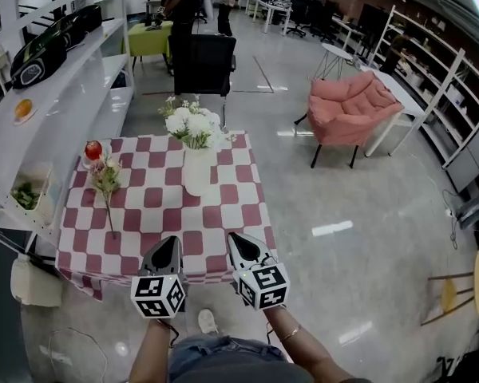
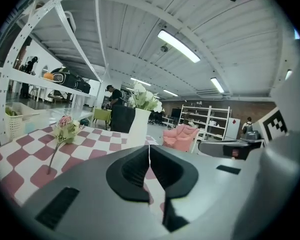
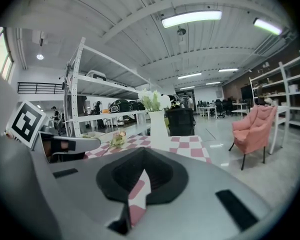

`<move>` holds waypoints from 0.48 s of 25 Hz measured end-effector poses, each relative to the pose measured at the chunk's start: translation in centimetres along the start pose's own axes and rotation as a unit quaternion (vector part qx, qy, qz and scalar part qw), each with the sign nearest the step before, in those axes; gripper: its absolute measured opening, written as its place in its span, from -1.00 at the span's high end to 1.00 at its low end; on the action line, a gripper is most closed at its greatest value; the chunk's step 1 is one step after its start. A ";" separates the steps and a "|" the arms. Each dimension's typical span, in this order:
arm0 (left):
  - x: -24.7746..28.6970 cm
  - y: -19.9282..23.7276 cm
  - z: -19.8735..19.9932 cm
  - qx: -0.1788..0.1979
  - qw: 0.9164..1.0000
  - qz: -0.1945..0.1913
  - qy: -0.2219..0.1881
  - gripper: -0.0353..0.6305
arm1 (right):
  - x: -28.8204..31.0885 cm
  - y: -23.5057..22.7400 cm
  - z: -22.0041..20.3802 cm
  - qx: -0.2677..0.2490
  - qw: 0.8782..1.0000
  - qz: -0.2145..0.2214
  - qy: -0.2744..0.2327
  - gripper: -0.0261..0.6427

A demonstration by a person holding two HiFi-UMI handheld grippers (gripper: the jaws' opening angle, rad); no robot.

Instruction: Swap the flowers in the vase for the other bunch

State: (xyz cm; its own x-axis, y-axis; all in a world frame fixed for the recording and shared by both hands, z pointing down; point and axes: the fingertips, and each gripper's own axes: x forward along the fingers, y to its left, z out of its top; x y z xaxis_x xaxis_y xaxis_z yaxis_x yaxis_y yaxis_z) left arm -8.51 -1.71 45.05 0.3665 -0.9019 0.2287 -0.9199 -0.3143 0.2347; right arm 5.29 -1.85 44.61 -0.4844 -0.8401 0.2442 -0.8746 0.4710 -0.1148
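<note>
Hovering at the near edge of the table (image 1: 247, 214), the left gripper (image 1: 171, 241) and right gripper (image 1: 234, 237) both have their jaws closed on nothing. They point toward the vase (image 1: 196, 175), which stands upright near the middle of the checked cloth with the white flowers (image 1: 193, 126) in it. The other bunch (image 1: 104, 174), pink blooms on a long stem, lies flat near the table's left edge, well apart from the vase. None of the swap looks done yet. The risks ahead are judgements from this layout. The vase is tall, narrow and top-heavy with blooms, so pulling the white flowers out at a slant, or with the vase unsteadied, could tip it or drag it across the cloth. Whether it holds water cannot be told. Jaws that reach in closed would push the stems aside rather than take them, so they must open first. A grip on the heads instead of the stems could crush them or shed petals. The other bunch's thin stem lies flat on the cloth, where a low pinch could snag the fabric and shift everything on it. A careless nudge could send the blooms off the side.
</note>
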 end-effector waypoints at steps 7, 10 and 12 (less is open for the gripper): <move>4.6 2.2 2.3 0.010 0.999 -0.032 0.001 0.79 | 3.6 -0.9 1.3 -0.006 1.000 -0.027 0.004 0.89; 6.0 2.3 3.0 0.014 0.999 -0.045 0.002 0.73 | 4.1 -1.4 1.3 -0.004 0.999 -0.037 0.008 0.89; 6.8 2.4 3.6 0.018 0.999 -0.050 0.000 0.70 | 4.3 -1.8 1.4 -0.002 0.999 -0.042 0.009 0.89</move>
State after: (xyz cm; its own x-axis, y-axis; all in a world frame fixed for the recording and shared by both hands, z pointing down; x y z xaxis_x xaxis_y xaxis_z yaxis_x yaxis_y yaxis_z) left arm -8.71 -9.69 43.72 0.4573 -0.8654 0.2050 -0.8828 -0.4139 0.2220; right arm 4.79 -6.72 44.55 -0.4089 -0.8716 0.2703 -0.9121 0.4003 -0.0889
